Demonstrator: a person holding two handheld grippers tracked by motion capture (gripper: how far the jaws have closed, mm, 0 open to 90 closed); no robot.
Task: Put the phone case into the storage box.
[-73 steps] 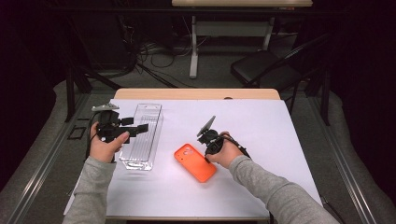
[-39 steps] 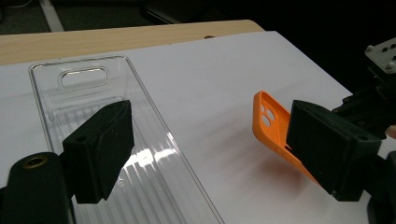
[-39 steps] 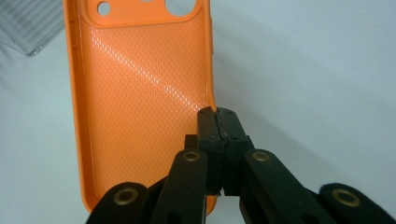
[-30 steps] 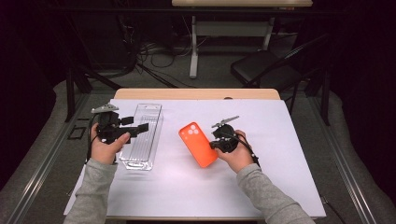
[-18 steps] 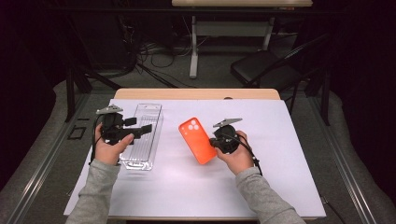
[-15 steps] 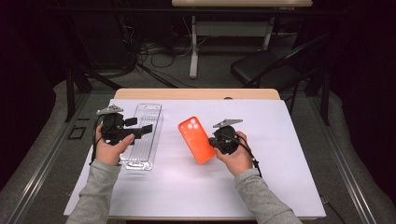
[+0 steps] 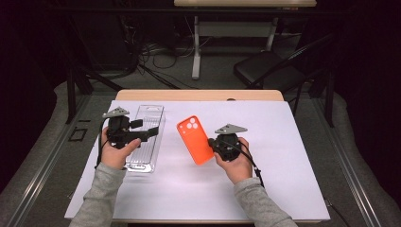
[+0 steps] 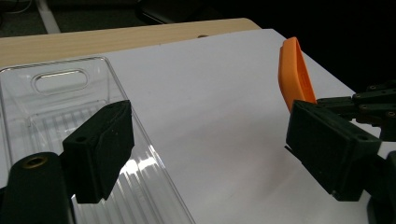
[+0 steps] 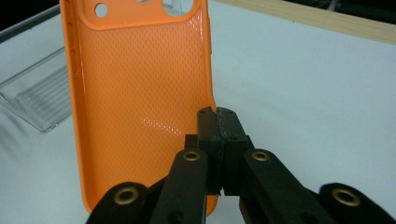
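Observation:
An orange phone case [image 7: 195, 139] with camera holes near its top is held up off the white table, tilted. My right gripper [image 7: 213, 145] is shut on its lower right edge; in the right gripper view the jaws pinch the orange phone case [image 9: 140, 107] at its rim. My left gripper [image 7: 152, 132] is open and hovers over a clear plastic tray [image 7: 147, 137] at the left. In the left gripper view the wide-apart jaws frame the clear plastic tray [image 8: 60, 107] and, farther off, the orange phone case [image 8: 293, 77] seen edge-on.
The white table [image 7: 283, 156] has a wooden strip along its far edge. Beyond it stand a dark chair [image 7: 265, 68] and a desk leg with cables on the floor. Bare white surface lies right of and in front of the case.
The right gripper lifted the orange case from lying flat on the table and carried it up and left, tilting it upright. The left gripper stayed open over the tray, shifting slightly.

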